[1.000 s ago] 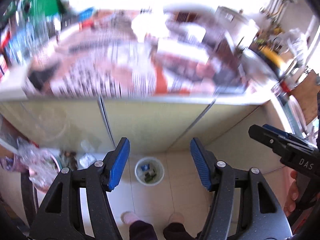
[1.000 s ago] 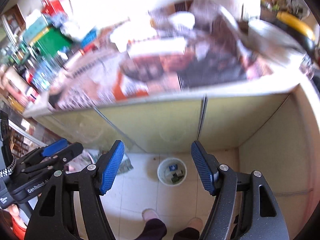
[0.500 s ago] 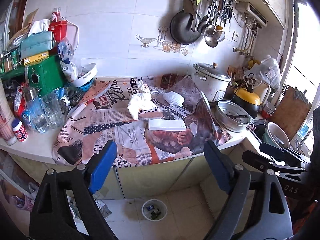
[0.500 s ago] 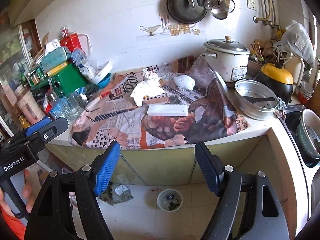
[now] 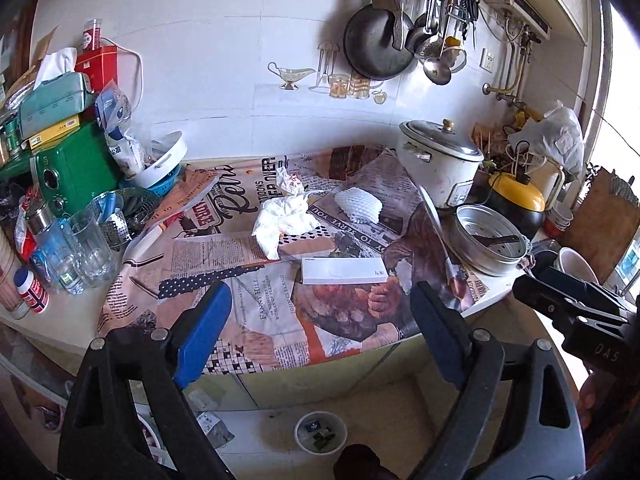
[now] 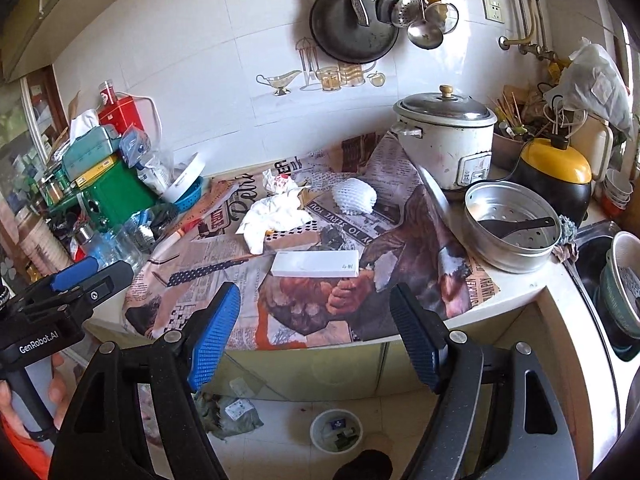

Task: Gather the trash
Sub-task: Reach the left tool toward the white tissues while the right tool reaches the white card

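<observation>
Both grippers were held back from the counter, above its front edge. The left gripper [image 5: 322, 340] stood with its fingers spread wide and nothing between them; the right gripper [image 6: 316, 334] likewise was released and empty.

The trash lay on the newspaper-covered counter [image 6: 224, 268], ahead of the fingers of both grippers. The white box [image 6: 316, 264] was nearest, just beyond the gap between the right fingers. The crumpled tissue [image 6: 272, 216] lay further ahead and slightly toward the left finger, with a smaller crumpled wrapper [image 6: 280, 182] behind it. The foam net [image 6: 356, 197] sat beyond the box, well ahead. The bin [image 6: 336, 430] stood on the floor below the fingers, with some items already in it.

In my judgement the tissue was very light and soft and would compress; a pinch at its raised middle fold should serve. The box appeared light and stiff, with smooth faces that might slip; it was best taken across its narrow width. The foam net was springy and light, and could be gripped anywhere.

Compared with one second earlier, both cameras had tilted up from the bin and floor to the countertop. Against half a second earlier the view was nearly the same, and the fingers were equally spread.
</observation>
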Demonstrator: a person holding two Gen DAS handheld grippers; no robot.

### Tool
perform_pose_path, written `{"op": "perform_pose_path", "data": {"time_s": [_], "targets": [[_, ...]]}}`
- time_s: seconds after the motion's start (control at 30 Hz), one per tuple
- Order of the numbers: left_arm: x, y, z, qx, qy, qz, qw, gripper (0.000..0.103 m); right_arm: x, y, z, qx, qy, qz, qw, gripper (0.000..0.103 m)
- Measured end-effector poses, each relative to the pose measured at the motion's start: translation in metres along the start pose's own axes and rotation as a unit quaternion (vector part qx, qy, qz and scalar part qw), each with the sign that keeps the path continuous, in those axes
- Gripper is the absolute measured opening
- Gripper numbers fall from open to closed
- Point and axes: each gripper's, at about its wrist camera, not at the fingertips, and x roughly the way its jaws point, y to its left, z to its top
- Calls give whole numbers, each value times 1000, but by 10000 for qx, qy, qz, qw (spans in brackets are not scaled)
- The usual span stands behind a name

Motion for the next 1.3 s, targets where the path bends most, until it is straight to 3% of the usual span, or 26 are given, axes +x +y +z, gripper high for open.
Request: {"op": "perform_pose_path", "data": {"time_s": [0.23,0.37,0.6,0.8,1.07,1.3], "targets": [[81,-21,42,-134,359,321,9988,91,64,-52,52,-156,415,236,9987,74],[119,-22,52,-452,536,627,9956,91,124,-69,69,-486,906,597,9929,77],[161,-8,40,-925,1009,1239,9828,91,243,-72,69,-852,1865,1161,9718,77],[178,12,26,-1148,1335,1671,9701,91,309,-62,53,-811,2516,1522,9524,77],[187,29,21,-1380,1439,1779,9636,91,321,-47,19,-1102,2974,1891,9293,78],[192,37,23,-1455,1473,1785,9619,91,303,-12,-7,-2134,2811,1852,9171,79]]}}
